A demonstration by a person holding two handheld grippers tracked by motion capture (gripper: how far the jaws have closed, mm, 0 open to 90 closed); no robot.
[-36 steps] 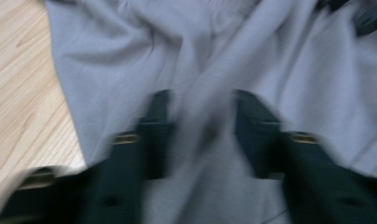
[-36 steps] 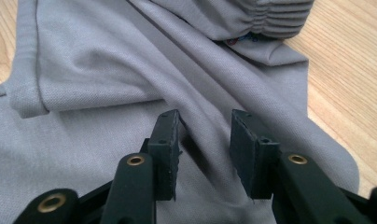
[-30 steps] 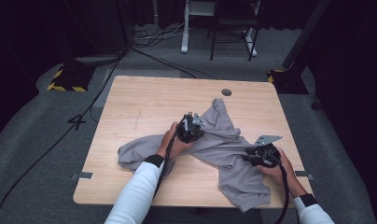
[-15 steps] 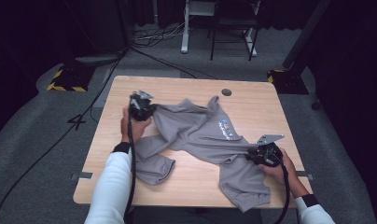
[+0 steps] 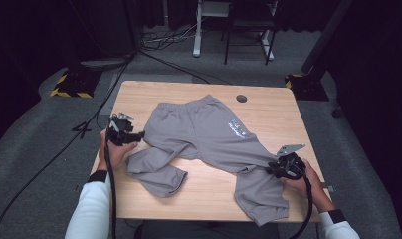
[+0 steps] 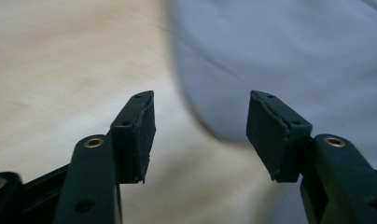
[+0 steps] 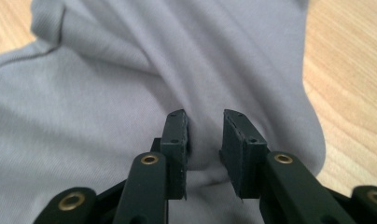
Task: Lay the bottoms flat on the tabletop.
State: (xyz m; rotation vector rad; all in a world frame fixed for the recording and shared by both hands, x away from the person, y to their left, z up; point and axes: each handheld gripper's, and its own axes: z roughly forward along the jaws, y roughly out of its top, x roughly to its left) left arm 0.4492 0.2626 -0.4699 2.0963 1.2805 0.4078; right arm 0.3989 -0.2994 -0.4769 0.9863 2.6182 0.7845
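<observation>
The left gripper has swung out beyond the trousers' waist corner, jaws just opened, empty. Right gripper pinches a leg fold. Trousers spread mid-table; folding remains.

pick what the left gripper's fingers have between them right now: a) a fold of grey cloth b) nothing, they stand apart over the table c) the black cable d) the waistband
b: in the left gripper view the left gripper is open over bare wood, the grey trousers lying just beyond it.
</observation>
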